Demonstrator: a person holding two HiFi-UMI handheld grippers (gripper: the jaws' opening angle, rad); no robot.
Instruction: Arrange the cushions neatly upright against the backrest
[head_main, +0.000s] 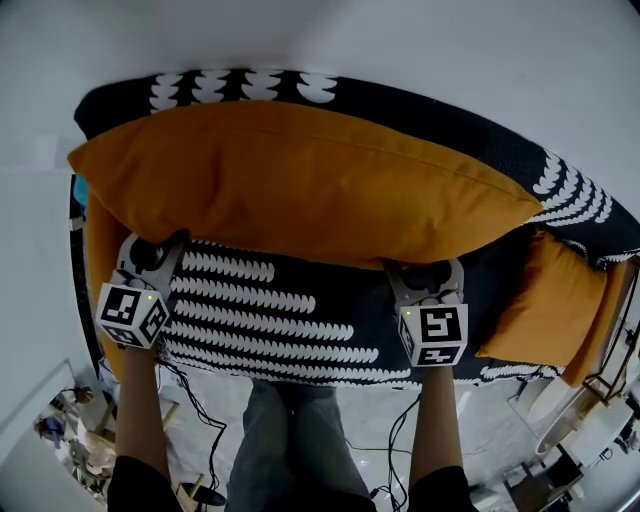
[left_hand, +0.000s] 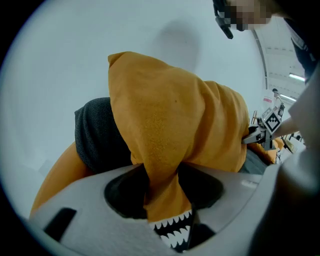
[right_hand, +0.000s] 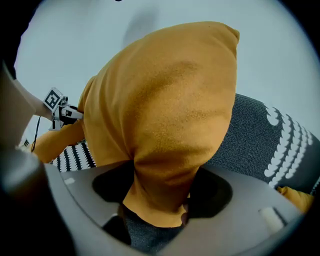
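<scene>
Beside the large cushion (head_main: 300, 180) lies a smaller cushion (head_main: 545, 300).

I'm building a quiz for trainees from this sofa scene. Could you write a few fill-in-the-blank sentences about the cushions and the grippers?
1. The left gripper and right gripper both pinch the lower edge of the large ____ fabric cushion.
2. The dark sofa cover carries rows of ____ scallops.
3. In the head view, a smaller orange cushion lies at the sofa's ____ end.
Missing words: orange; white; right.
</scene>
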